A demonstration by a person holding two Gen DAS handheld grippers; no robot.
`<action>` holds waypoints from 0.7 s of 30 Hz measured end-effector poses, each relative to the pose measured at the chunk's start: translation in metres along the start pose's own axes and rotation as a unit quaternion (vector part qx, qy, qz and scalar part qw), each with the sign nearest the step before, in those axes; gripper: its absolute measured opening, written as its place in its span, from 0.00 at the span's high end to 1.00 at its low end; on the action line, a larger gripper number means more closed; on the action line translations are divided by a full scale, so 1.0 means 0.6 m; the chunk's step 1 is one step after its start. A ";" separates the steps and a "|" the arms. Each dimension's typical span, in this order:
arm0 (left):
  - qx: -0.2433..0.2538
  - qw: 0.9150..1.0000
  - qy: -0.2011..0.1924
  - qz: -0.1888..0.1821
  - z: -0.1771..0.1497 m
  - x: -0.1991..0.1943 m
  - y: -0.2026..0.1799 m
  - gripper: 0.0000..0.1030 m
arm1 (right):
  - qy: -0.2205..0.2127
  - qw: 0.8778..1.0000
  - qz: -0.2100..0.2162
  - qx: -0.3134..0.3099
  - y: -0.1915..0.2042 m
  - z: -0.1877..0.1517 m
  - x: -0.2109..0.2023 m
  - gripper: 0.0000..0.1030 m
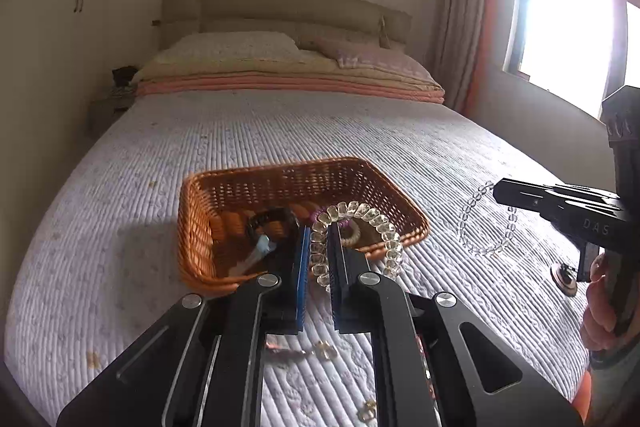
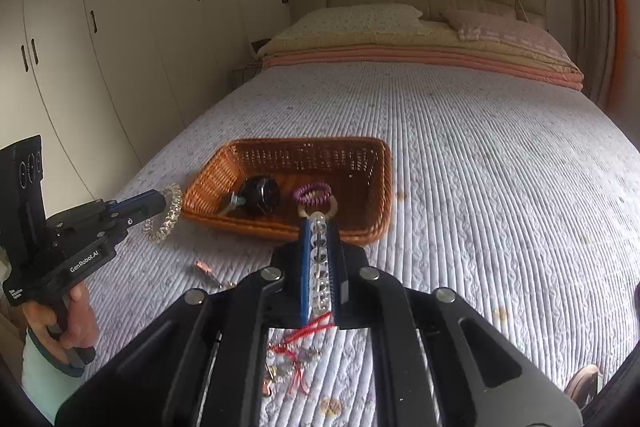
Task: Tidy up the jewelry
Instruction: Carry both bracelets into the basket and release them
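Two bracelets are held clear of the bedspread, and the wicker basket (image 2: 362, 183) is taken as the landmark. The left gripper (image 1: 319, 247) is nearly closed on a chunky pale-yellow bead bracelet (image 1: 362, 213), whose loop arches over the basket's near rim. The right gripper (image 2: 320, 259) is likewise clamped almost shut — a string of clear round beads (image 1: 486, 223) is pinched lengthwise between its pads, the free loop dangling to the right of the basket. Inside the basket lie a dark watch (image 2: 262, 195), a purple coil band (image 2: 312, 193) and a pale beaded ring beside it. Loose trinkets and a red cord (image 2: 294, 355) remain on the bed (image 2: 500, 167), nearer the person than the basket.

Either bracelet could probably slip, since smooth beads are held only by a narrow pinch. A dangling loop might also snag the woven rim, or be released short of it and land on the bedspread.
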State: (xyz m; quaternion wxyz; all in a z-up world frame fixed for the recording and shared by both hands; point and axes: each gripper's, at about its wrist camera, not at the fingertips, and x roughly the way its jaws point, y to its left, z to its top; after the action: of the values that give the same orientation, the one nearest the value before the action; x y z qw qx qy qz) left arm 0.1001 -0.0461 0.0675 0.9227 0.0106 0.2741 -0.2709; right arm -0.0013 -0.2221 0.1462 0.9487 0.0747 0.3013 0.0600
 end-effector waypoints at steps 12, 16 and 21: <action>-0.035 0.995 0.056 0.078 0.031 0.175 0.083 0.93 | 0.054 0.998 0.014 0.025 0.001 0.079 0.209 0.94; -0.046 0.993 0.074 0.083 0.018 0.205 0.100 0.93 | 0.083 0.996 0.014 0.035 -0.010 0.074 0.267 0.94; -0.039 0.992 0.084 0.089 0.004 0.218 0.098 0.93 | 0.099 0.994 -0.005 0.042 -0.025 0.055 0.300 0.94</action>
State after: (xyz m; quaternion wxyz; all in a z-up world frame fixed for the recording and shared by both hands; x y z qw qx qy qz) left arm 0.2230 -0.0610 -0.0053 0.9164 0.0218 0.3593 -0.1752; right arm 0.1649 -0.2119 0.0688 0.9104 0.1066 0.3967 0.0494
